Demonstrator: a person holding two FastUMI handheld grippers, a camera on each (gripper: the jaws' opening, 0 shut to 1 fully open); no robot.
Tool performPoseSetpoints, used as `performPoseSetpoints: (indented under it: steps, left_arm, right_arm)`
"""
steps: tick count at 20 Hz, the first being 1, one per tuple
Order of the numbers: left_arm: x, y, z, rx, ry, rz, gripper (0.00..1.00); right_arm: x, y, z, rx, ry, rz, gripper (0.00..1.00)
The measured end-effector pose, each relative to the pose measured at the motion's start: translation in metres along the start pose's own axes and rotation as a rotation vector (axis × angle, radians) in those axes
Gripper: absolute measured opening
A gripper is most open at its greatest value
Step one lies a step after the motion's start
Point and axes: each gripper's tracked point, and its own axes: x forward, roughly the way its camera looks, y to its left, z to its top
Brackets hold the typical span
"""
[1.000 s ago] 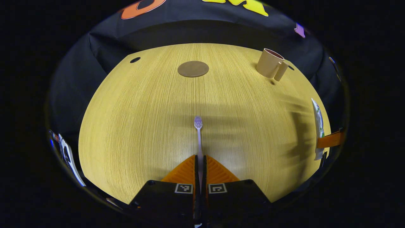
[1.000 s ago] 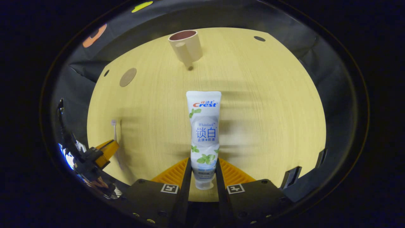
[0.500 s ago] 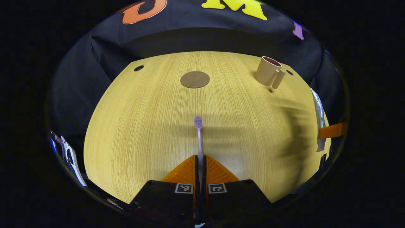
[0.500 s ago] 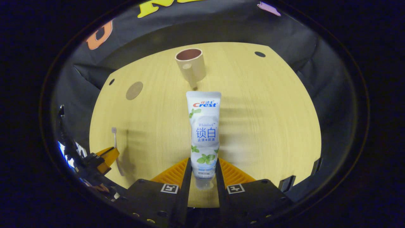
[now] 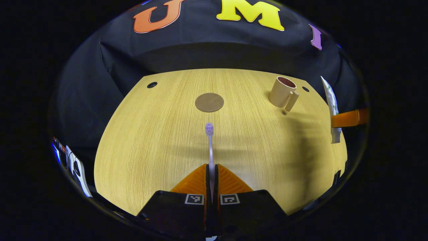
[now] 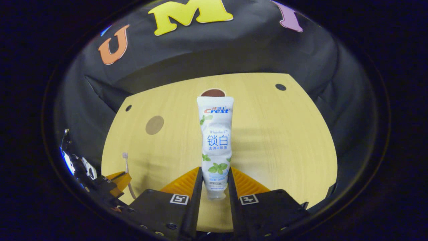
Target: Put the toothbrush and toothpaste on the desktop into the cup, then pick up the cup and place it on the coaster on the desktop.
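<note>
Right gripper (image 6: 214, 182) is clamped on the toothpaste (image 6: 215, 140) near its cap end, both orange fingers pressing the tube, which sticks straight out along the fingers with its flat crimped end leading. Left gripper (image 5: 212, 175) is closed tight on the toothbrush (image 5: 210, 147) handle, bristle head pointing forward the same way, clear of the desktop (image 5: 150, 140). Landmark is the cup (image 5: 282, 92), standing upright with its mouth open and its handle toward the grippers. In the right gripper view the tube's far end sits right over the cup's rim (image 6: 213, 92), so the cup is dead ahead of that gripper, on the tube's own long axis. From the left gripper the cup lies off ahead and to the right, well apart, and the coaster (image 5: 209, 102) is to the left of the cup, nearly straight ahead of the brush. So I'd say the right hand looks nearer and better lined up to go first; the tube probably needs tipping end-down over the mouth. Nothing's in the cup yet as far as I can tell.
</note>
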Motion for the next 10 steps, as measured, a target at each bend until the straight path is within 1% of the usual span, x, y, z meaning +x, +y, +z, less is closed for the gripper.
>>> performPoseSetpoints:
  steps: [2, 3, 4, 5, 7, 8, 10]
  left_arm:
    - [-0.006, 0.001, 0.020, -0.013, -0.014, -0.004, 0.04]
    - [0.017, 0.003, 0.005, -0.020, -0.023, -0.004, 0.04]
    - [0.026, -0.001, 0.011, -0.023, -0.031, -0.006, 0.04]
    - [0.017, -0.001, 0.027, -0.024, -0.040, -0.006, 0.03]
    - [0.024, -0.006, 0.037, -0.025, -0.054, -0.006, 0.03]
    - [0.034, -0.006, 0.028, -0.028, -0.059, -0.006, 0.03]
    - [0.029, -0.006, 0.033, -0.038, -0.068, -0.006, 0.04]
  right_arm:
    - [-0.004, 0.001, 0.013, -0.002, -0.046, 0.012, 0.40]
    - [-0.002, 0.005, 0.024, -0.004, -0.079, 0.017, 0.40]
    - [-0.006, 0.008, 0.033, -0.012, -0.114, 0.030, 0.40]
    - [-0.005, 0.012, 0.045, -0.021, -0.149, 0.043, 0.40]
    - [0.000, 0.017, 0.070, -0.047, -0.219, 0.049, 0.40]
    - [0.004, 0.021, 0.082, -0.055, -0.255, 0.049, 0.40]
    - [0.006, 0.030, 0.104, -0.076, -0.319, 0.048, 0.40]
